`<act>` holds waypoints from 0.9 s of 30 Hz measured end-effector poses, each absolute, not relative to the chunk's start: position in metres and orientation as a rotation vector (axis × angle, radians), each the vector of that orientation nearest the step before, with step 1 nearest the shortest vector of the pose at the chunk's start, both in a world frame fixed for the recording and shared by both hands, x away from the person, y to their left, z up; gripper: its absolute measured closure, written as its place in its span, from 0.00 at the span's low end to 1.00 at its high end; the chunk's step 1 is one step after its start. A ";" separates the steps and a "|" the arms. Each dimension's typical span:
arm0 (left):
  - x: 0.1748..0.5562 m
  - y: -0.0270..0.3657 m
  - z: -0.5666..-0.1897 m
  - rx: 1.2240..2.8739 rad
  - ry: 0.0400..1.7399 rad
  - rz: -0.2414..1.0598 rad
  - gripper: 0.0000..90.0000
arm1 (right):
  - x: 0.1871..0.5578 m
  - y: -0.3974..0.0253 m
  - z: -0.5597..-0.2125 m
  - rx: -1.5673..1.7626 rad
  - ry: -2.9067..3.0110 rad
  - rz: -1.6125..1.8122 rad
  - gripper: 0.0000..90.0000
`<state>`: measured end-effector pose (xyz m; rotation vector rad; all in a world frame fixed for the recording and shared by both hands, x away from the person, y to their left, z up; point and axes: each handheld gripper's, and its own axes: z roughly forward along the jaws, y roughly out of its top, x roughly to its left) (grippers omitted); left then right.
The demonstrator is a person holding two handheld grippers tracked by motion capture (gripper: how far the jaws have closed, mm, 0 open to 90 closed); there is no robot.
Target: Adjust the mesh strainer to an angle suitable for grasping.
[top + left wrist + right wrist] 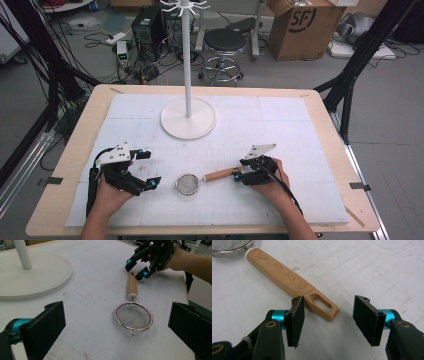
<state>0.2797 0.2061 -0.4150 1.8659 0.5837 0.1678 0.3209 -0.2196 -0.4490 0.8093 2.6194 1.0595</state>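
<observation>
A small metal mesh strainer [187, 183] with a wooden handle [220, 174] lies flat on the white mat [280, 125], handle pointing right. My right gripper [239, 171] is open at the handle's tip. In the right gripper view the slotted handle end [322, 305] lies close to the left pad [297, 315], low between the spread jaws of that gripper [331, 320], ungripped. My left gripper [149, 169] rests open just left of the strainer. Its wide jaws frame the mesh bowl [133, 316] in the left gripper view, with the right gripper [137, 268] beyond the handle [132, 285].
A white hook stand [187, 60] rises from a round base [188, 120] at the mat's far centre; the base [30, 275] is seen again in the left gripper view. Beyond the table stand a stool [225, 42], a cardboard box [302, 25] and cables.
</observation>
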 end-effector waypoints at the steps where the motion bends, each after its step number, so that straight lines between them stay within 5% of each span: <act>1: 0.280 0.206 -0.415 1.868 0.583 0.167 0.02 | 0.322 -0.219 -0.449 0.812 2.614 1.057 0.47; 27: 0.279 0.206 -0.416 1.872 0.592 0.170 0.02 | 0.311 -0.274 -0.415 0.895 2.446 1.429 0.24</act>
